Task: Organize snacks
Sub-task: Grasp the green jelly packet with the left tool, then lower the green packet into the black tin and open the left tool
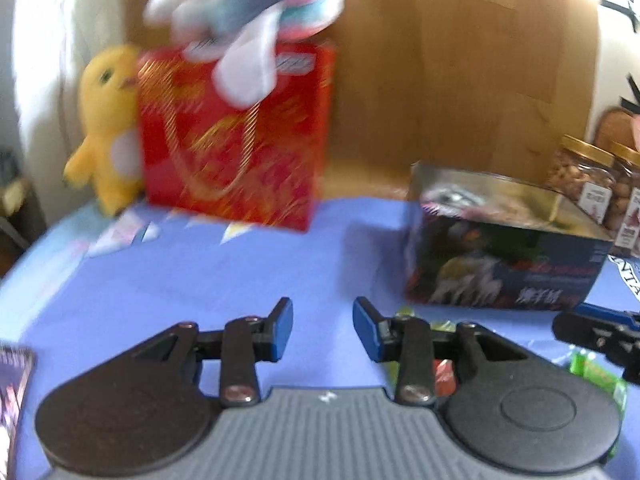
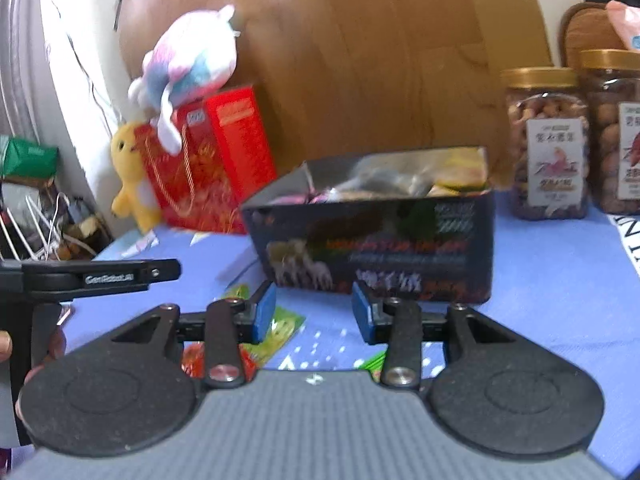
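A dark open box [image 2: 376, 256] with snack packets inside stands on the blue tablecloth; it also shows in the left wrist view [image 1: 500, 256] at the right. My right gripper [image 2: 314, 312] is open and empty, just in front of the box, above green [image 2: 280, 332] and red [image 2: 192, 356] snack packets lying on the cloth. My left gripper [image 1: 322, 328] is open and empty over bare cloth, left of the box. Green [image 1: 596, 372] and red [image 1: 444, 376] packets lie by its right finger. The right gripper's tip [image 1: 596, 332] shows at the right edge of the left wrist view.
A red gift bag [image 1: 236, 136] with a pastel plush toy [image 1: 248, 12] on top and a yellow plush chick [image 1: 108, 128] stand at the back left. Two jars of nuts [image 2: 548, 148] stand at the back right. A wooden board [image 2: 400, 60] rises behind. A dark packet [image 1: 12, 392] lies at far left.
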`<state>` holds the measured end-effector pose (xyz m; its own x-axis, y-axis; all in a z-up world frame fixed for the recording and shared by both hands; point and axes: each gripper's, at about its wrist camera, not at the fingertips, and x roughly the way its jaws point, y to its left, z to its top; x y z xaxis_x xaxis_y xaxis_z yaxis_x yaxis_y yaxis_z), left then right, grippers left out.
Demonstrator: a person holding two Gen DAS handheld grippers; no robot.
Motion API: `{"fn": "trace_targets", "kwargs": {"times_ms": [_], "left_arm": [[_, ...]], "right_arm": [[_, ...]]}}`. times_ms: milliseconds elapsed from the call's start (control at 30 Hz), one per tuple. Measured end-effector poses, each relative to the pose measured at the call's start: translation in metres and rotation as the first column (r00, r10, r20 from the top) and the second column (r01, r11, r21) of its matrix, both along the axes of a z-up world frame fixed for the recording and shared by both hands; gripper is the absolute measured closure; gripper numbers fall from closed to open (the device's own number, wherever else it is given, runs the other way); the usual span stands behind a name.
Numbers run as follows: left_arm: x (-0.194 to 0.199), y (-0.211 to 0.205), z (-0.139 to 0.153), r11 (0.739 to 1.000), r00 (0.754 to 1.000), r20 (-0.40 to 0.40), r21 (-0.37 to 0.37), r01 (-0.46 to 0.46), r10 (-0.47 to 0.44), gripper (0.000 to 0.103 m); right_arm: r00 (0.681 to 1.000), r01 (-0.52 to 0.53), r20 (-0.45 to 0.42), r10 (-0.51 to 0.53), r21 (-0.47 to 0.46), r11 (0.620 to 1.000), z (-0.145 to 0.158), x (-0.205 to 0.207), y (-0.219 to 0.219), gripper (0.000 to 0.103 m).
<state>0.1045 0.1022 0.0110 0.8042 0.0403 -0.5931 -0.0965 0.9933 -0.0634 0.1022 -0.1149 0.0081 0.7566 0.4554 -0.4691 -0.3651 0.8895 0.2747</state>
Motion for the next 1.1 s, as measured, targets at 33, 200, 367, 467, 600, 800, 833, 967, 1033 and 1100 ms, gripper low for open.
{"fn": "trace_targets", "kwargs": {"times_ms": [33,200,367,467,600,800,833,967,1033,1100], "left_arm": [[-0.002,0.006,-0.006,1.0,1.0,-0.014,-0.021,-0.002,0.001,0.069],[-0.014,0.027,-0.03,0.994,1.0,0.001,-0.107,0.0,0.0,0.068],[-0.012,0.032,-0.029,0.983,1.0,0.005,-0.179,0.03,-0.029,0.068],[-0.002,0.035,-0.028,0.955,0.995,-0.003,-0.28,0.094,-0.099,0.068],[0.027,0.026,-0.026,0.9,0.967,-0.035,-0.376,0.22,-0.251,0.051],[0.052,0.017,-0.028,0.828,0.943,-0.085,-0.507,0.238,-0.322,0.08],[0.05,0.015,-0.027,0.825,0.943,-0.072,-0.509,0.245,-0.325,0.083],[0.043,0.011,-0.019,0.838,0.955,-0.036,-0.49,0.239,-0.293,0.084],[0.039,0.011,-0.01,0.837,0.959,0.002,-0.486,0.25,-0.285,0.085],[0.037,0.012,0.001,0.824,0.957,0.041,-0.498,0.27,-0.288,0.085]], "right_arm": [[1.0,-0.007,-0.017,0.007,-0.003,1.0,-0.002,0.003,0.003,0.058],[0.994,-0.05,-0.099,0.047,-0.032,0.998,-0.01,0.02,0.028,0.058],[0.986,-0.048,-0.163,0.046,-0.003,0.999,-0.021,0.038,0.04,0.055],[0.986,-0.052,-0.159,0.05,-0.008,0.999,-0.02,0.035,0.04,0.054],[0.987,-0.061,-0.147,0.064,0.021,0.998,-0.022,0.027,0.034,0.055],[0.989,-0.06,-0.136,0.062,0.016,0.998,-0.023,0.027,0.036,0.054],[0.989,-0.06,-0.136,0.063,0.021,0.998,-0.023,0.028,0.036,0.054],[0.987,-0.062,-0.146,0.074,0.088,0.994,-0.024,0.03,0.027,0.053],[0.987,-0.051,-0.143,0.073,0.155,0.987,-0.024,0.032,0.017,0.039],[0.987,-0.041,-0.145,0.071,0.2,0.979,-0.024,0.032,0.012,0.018]]}}
